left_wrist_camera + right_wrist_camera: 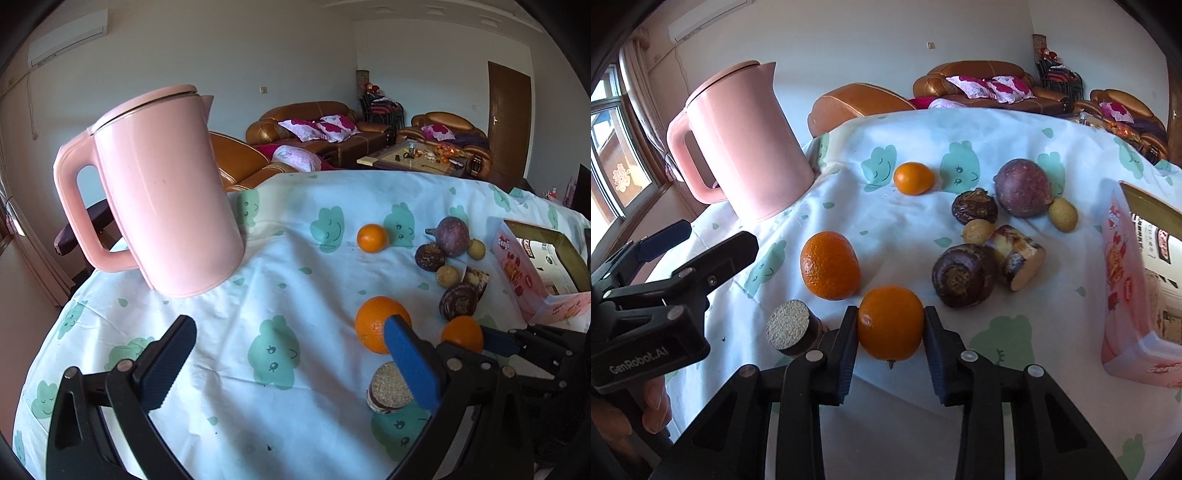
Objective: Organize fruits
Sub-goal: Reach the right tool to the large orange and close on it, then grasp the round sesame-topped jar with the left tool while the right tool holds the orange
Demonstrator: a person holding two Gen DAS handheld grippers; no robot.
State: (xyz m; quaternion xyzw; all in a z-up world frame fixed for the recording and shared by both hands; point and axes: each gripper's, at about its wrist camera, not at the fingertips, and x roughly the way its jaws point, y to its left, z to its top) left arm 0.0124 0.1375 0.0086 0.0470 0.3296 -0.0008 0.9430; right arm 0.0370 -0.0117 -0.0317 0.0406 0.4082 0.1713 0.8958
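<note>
My right gripper [891, 323] is shut on a small orange [890, 323], both pads pressed to its sides; it shows in the left wrist view too [462, 333]. A larger orange [830, 265] lies just left of it, also seen in the left wrist view [380, 323]. A third small orange [913, 178] lies farther back. A purple passion fruit [1022, 186], two dark water chestnuts [962, 276], pale longans [1063, 214] and a cut cane piece [1015, 256] lie to the right. My left gripper [291, 341] is open and empty above the cloth.
A pink kettle [162, 195] stands at the back left of the table. An open pink box [1134, 280] stands at the right. A round sandwich biscuit [792, 328] lies by my right gripper. The patterned tablecloth [258, 295] drops off at the left edge.
</note>
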